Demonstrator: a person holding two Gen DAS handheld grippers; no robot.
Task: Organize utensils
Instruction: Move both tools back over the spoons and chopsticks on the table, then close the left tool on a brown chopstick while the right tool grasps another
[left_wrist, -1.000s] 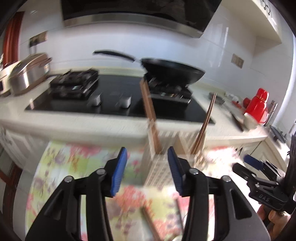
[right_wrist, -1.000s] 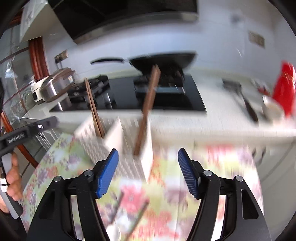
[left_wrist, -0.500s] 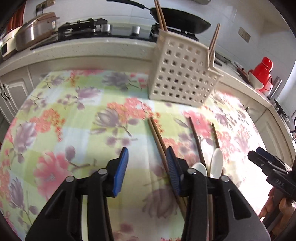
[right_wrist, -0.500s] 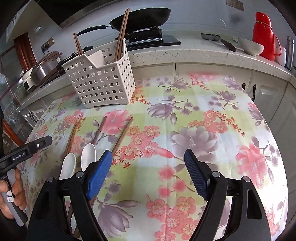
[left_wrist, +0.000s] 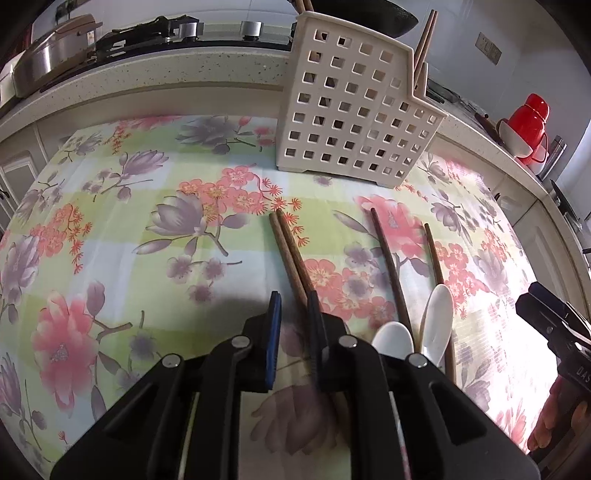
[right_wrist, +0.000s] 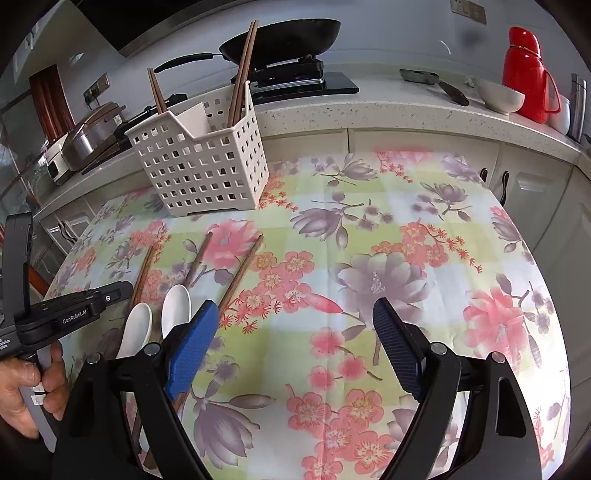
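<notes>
Both grippers have dropped from the stove view to the flowered counter (left_wrist: 110, 229). The left gripper (left_wrist: 293, 314) is closing its narrow fingers around the paired chopsticks (left_wrist: 291, 247) at frame centre, not yet clearly pinching. The right gripper (right_wrist: 295, 332) is opening wide over bare cloth, so the white basket (left_wrist: 354, 110), upper centre, likely receives them next.

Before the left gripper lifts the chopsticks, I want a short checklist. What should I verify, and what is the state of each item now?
1. Pair of chopsticks between the left gripper pads: ok; jaws closing around them.
2. Firm contact on both sticks: cannot tell.
3. White spoons outside the grip: ok, they lie to the right.
4. Right gripper out of the way: ok; opening, nothing between the jaws.
5. Basket upright with room: ok, two pairs already stand in it.
</notes>
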